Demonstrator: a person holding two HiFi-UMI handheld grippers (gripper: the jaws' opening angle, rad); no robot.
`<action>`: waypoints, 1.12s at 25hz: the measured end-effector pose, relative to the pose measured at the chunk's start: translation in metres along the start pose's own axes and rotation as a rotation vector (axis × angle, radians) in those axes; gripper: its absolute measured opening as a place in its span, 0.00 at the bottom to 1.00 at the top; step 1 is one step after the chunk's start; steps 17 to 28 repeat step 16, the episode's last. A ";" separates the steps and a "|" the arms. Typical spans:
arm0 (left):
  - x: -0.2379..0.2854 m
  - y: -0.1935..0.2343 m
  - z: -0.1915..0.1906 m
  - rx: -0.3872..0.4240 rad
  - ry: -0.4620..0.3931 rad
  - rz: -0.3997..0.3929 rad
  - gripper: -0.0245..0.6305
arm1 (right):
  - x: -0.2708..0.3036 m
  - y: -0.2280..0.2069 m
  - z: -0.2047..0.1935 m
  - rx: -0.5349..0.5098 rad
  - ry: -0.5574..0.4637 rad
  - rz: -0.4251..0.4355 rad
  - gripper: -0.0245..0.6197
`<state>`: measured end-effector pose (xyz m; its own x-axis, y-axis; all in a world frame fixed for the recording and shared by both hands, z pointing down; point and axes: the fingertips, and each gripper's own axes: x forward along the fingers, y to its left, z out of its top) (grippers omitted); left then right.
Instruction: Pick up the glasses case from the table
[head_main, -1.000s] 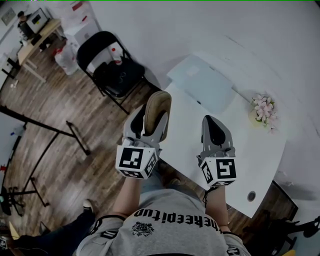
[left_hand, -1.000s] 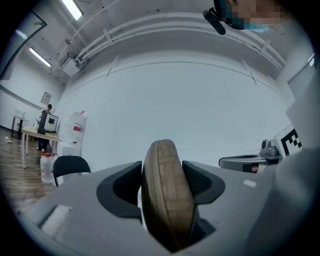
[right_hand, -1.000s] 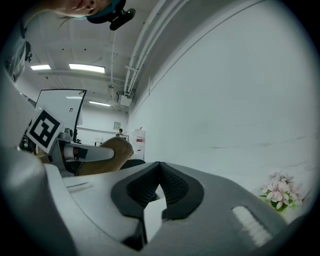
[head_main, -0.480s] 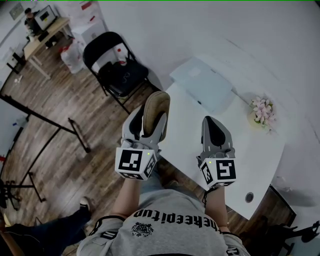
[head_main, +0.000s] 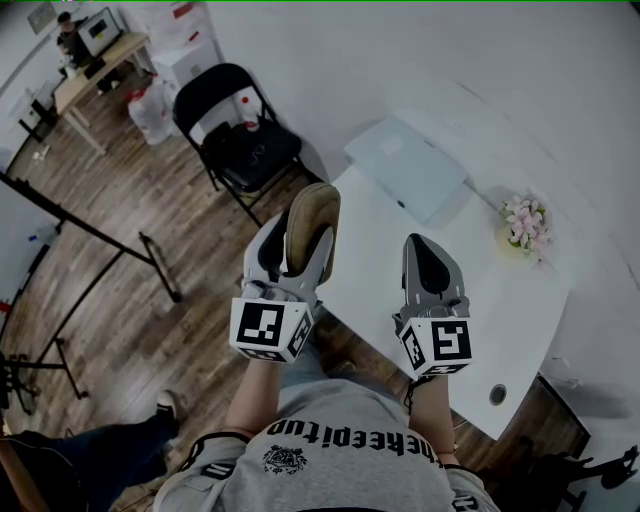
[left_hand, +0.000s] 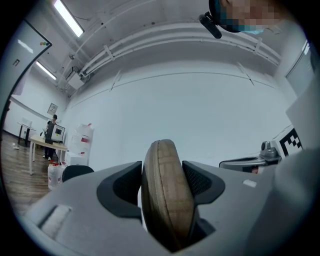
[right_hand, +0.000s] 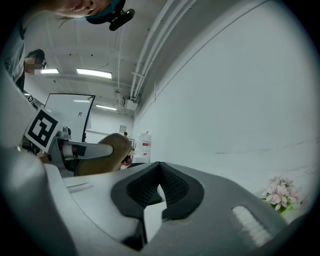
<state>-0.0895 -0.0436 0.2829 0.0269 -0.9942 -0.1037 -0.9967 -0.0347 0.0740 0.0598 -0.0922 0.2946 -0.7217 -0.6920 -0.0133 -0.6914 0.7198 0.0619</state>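
The left gripper (head_main: 296, 252) is clamped on the glasses case (head_main: 312, 215). Its two jaws stand wide, and a pad presses on each broad side of the case. The case sits on edge between them, with its seam facing back along the tool and its rounded far end sticking out past the fingertips. Gripping across the thin dimension probably lets the flat pads bear on the widest faces, so the smooth curved shell is less likely to twist or slip out.

The left gripper view shows only wall beyond the case and no tabletop under it. I therefore judge that the case has been lifted clear of the table (head_main: 520, 300) and the pickup is as good as done.

The right gripper (head_main: 424, 250) is level beside the left one, with its jaws brought together on nothing. It seems to be parked there to stay out of the way, since a case this small needs only one tool.

Ahead of the right gripper and off to its outer side, a bunch of pink flowers (head_main: 527, 222) sits near the far table edge. Straight ahead of both tools is a pale flat board (head_main: 405, 165). Beyond the left gripper a black folding chair (head_main: 240, 130) stands on the wooden floor.

In all there are two grippers, one case, one table, one board, one bunch of flowers and one chair.
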 end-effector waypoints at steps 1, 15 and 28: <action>-0.001 -0.001 0.001 0.001 -0.003 0.000 0.45 | -0.001 0.001 0.001 -0.001 -0.001 0.000 0.04; -0.015 -0.003 0.008 0.002 -0.022 -0.006 0.45 | -0.010 0.010 0.004 -0.009 -0.002 -0.005 0.04; -0.016 -0.002 0.008 0.002 -0.022 -0.007 0.45 | -0.010 0.011 0.004 -0.009 -0.001 -0.006 0.04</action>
